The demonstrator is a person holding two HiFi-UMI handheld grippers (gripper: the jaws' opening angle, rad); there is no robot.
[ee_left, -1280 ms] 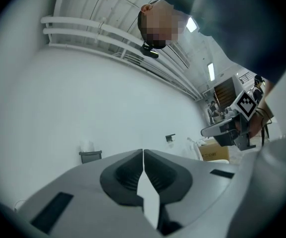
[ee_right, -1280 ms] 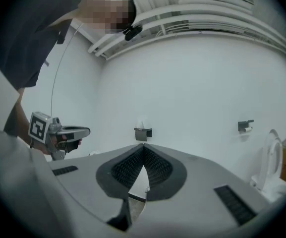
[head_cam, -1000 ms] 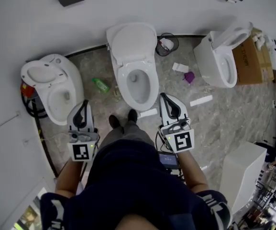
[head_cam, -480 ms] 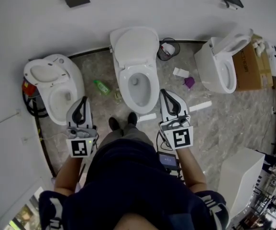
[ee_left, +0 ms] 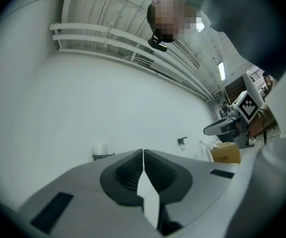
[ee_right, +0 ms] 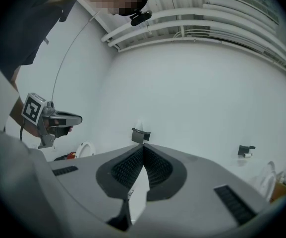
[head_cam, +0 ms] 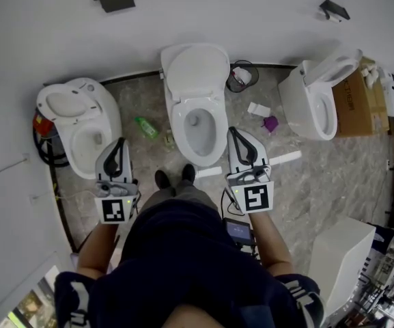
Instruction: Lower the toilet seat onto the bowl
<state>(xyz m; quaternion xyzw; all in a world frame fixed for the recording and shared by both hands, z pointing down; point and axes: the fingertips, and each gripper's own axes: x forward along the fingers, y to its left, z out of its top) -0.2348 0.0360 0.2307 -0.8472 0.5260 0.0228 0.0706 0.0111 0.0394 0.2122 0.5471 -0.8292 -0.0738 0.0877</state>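
Note:
The middle toilet (head_cam: 197,125) stands straight ahead of the person's feet. Its white lid (head_cam: 195,68) is raised and leans toward the wall. A white ring surrounds the bowl opening (head_cam: 198,123); whether that ring is the seat or the bare rim I cannot tell. My right gripper (head_cam: 236,134) hovers beside the bowl's front right edge, jaws shut and empty. My left gripper (head_cam: 119,144) is held left of the bowl, apart from it, also shut on nothing. Both gripper views face the white wall, with the left gripper's closed jaws (ee_left: 143,152) and the right gripper's closed jaws (ee_right: 143,147) in front.
A second toilet (head_cam: 80,125) stands at the left, a third (head_cam: 316,94) at the right beside a cardboard box (head_cam: 354,91). A bin (head_cam: 240,75), a green bottle (head_cam: 145,126), a purple scrap (head_cam: 270,124) and white pieces lie on the floor. A white cabinet (head_cam: 340,251) is at the lower right.
The middle toilet has slid slightly lower in the head view, and the right gripper now sits a little nearer the bowl's right side. Both jaws stay shut.

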